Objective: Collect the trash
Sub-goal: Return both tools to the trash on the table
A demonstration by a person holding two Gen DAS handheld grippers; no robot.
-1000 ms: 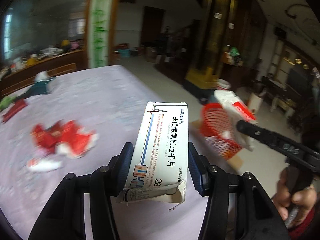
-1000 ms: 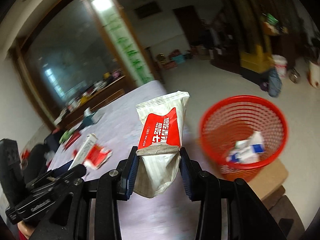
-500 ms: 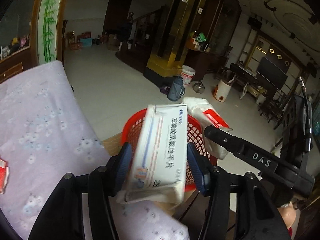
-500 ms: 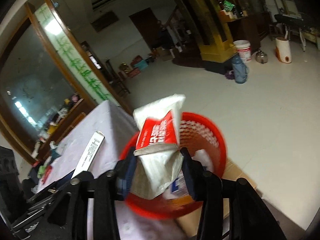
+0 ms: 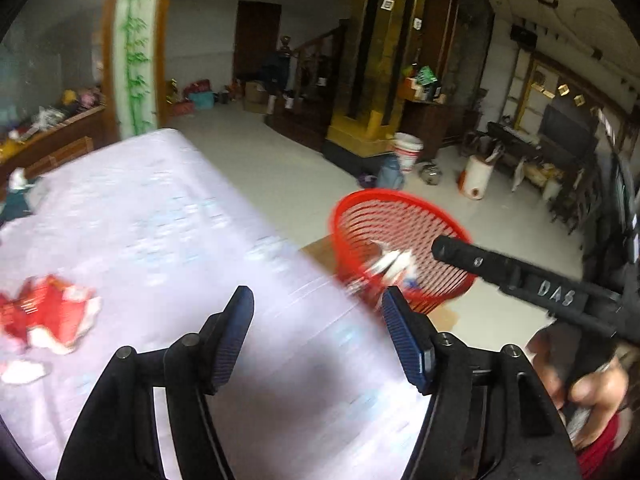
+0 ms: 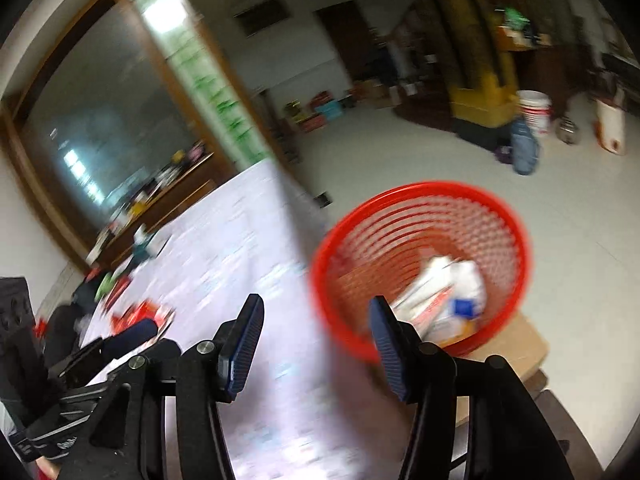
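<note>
**A:** ok so where's everything relative to the red basket (image 6: pixel 516 236)?

**B:** The basket sits on the floor on a flat piece of cardboard (image 6: pixel 516 344), right off the edge of the table (image 5: pixel 160 220) with the pale purple flowery cloth. There's trash in the basket (image 6: pixel 444 296): white packaging with a bit of red and blue on it. It's too blurry to tell which piece is which.

**A:** and the tongs?

**B:** Both are spread wide with nothing between the blue pads. The left gripper (image 5: pixel 318 300) is over the table, on the table side of the basket, and its right-hand pad tip overlaps the basket's near wall in the left wrist view. The right gripper (image 6: pixel 316 308) straddles the table edge, with one pad over the cloth and the other in front of the basket's near wall. In the left view, the right tool's black finger crosses in front of the basket's far-side rim, and a hand (image 5: pixel 584 392) holds its handle lower down.

**A:** anything left on the table?

**B:** Yep, a crumpled red and white wrapper pile (image 5: pixel 48 316) lies well away from the basket, across the cloth. There's more small clutter (image 6: pixel 120 276) at the table end farthest from the basket, but it's too smeared to make out.
</note>
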